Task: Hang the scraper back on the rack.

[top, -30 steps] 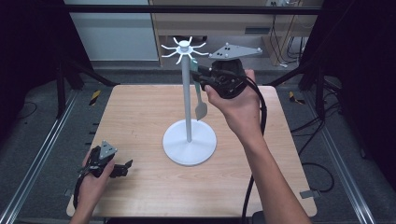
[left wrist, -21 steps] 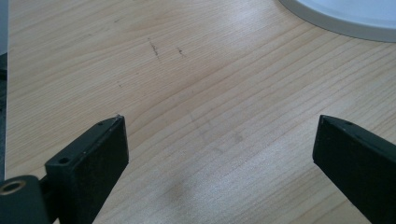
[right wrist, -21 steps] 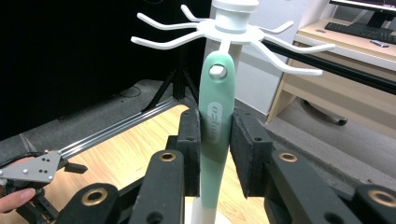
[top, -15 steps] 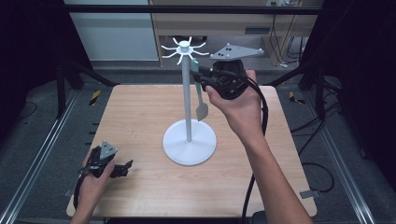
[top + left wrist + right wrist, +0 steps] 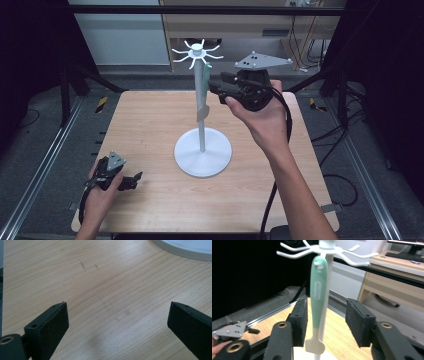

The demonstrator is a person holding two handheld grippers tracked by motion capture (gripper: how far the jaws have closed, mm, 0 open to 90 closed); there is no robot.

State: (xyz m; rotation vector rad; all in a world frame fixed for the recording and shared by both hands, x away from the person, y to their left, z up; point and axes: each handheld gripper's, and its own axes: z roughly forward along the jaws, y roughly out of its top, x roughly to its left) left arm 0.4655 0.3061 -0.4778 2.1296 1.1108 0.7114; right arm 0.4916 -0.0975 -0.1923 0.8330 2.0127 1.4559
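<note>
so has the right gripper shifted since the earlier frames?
No. The right gripper sits at the same spot beside the stand's pole; its jaws have just been opening, with the green-handled utensil between them.

- The left tongs [image 5: 117, 322] had both black jaws spread wide over bare wooden bench [image 5: 112, 285].
- White stand base [image 5: 185, 248] peeked in at the top right corner.

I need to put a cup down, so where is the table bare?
Bare wood lies on the table left of the white stand, and along the near edge between the left gripper and the right forearm. It is crowded at the stand's pole, where the right gripper flanks the hanging green-handled utensil.
</note>
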